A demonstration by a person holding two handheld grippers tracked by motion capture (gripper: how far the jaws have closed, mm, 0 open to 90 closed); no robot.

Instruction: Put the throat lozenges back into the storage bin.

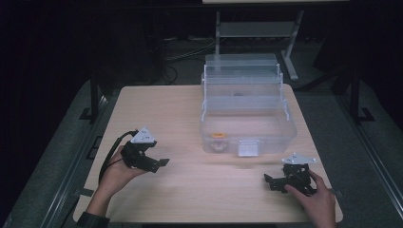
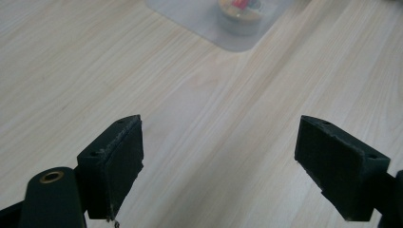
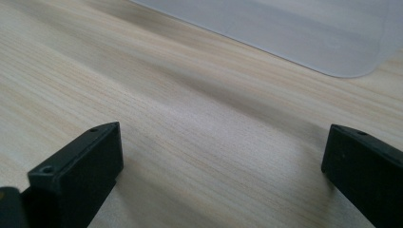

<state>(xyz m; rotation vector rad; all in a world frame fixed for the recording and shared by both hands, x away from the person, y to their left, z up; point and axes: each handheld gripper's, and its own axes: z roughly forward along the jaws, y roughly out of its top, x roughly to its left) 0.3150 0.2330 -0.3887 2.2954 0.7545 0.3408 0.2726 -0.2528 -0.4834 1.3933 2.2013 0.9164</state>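
At the near edge of the light wood-grain table, the left hand held the black left gripper above the tabletop, jaws spread wide with nothing between them. The right hand held the black right gripper low at the near right, jaws likewise wide apart and empty. Beyond both, right of centre, stood the clear plastic storage box with stepped fold-out trays, open, its upper tiers stepped back toward the far edge and a pale latch tab on its front wall. Inside its near left corner lay a small round container with an orange top, blurred through the wall. Behind the table, a metal frame stand stood on the dark floor.
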